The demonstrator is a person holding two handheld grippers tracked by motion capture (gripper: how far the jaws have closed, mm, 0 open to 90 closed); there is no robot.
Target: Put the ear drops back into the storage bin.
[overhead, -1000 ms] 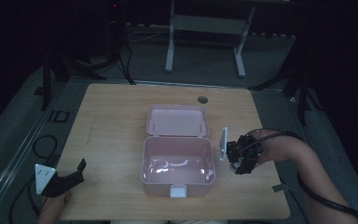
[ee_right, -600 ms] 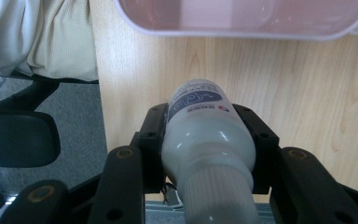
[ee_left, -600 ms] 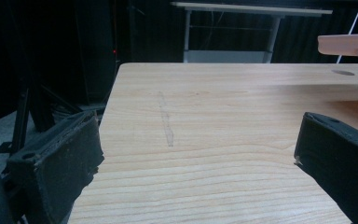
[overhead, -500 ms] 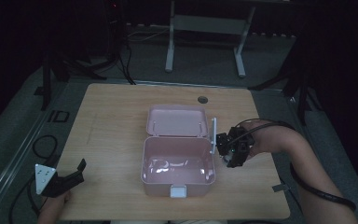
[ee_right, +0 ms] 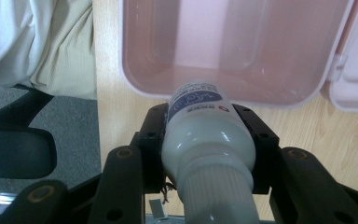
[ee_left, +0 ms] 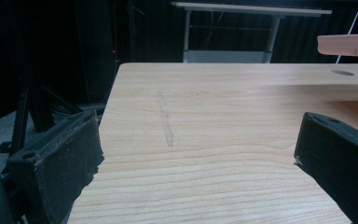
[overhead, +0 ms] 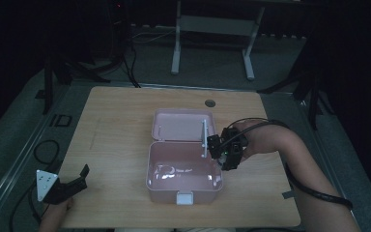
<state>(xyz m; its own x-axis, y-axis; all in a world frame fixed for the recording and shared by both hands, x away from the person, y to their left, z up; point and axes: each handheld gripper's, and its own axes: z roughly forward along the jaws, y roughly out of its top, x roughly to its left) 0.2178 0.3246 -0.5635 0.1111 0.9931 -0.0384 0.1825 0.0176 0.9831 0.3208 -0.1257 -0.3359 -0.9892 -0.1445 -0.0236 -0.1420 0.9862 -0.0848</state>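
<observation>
R gripper [overhead: 221, 153] — jaws clamped on white bottle [ee_right: 207, 135], held at right rim of open pink box [overhead: 183, 176], base pointing into box | L gripper [overhead: 72, 183] — jaws spread, nothing between, at near-left corner of table [overhead: 121, 121], well apart from box | lid [overhead: 183, 125] lies flat behind box

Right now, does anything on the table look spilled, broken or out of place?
Nothing stands out. The pink box lies open and looks empty, its lid flat behind it. The right gripper holds a white bottle at the box's edge; no spill shows. The left gripper is open over the bare table.
</observation>
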